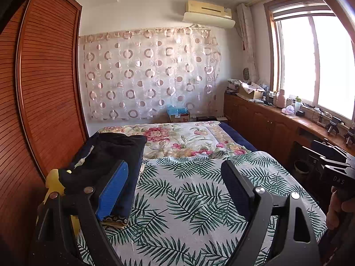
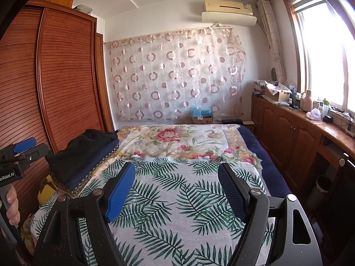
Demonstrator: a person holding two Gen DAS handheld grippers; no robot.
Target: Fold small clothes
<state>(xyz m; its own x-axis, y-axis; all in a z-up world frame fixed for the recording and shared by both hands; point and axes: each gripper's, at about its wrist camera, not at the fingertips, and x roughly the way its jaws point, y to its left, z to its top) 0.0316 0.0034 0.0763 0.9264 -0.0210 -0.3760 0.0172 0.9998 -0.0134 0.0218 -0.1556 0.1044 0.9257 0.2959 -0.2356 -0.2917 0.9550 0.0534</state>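
Observation:
A stack of folded dark clothes [image 1: 115, 153] lies at the left edge of the bed, black on top of navy with a patterned trim; it also shows in the right wrist view [image 2: 86, 155]. My left gripper [image 1: 175, 181] is open and empty, held above the palm-leaf sheet [image 1: 199, 199], its left finger beside the stack. My right gripper [image 2: 176, 186] is open and empty above the same sheet [image 2: 177, 210]. The left gripper's body [image 2: 20, 155] shows at the left edge of the right wrist view, and the right gripper's body [image 1: 339, 177] at the right edge of the left wrist view.
A floral quilt [image 2: 177, 141] covers the far half of the bed. A slatted wooden wardrobe [image 2: 55, 77] stands close on the left. A low wooden cabinet [image 2: 288, 133] with clutter runs under the window on the right. A yellow item [image 1: 52, 181] lies under the stack.

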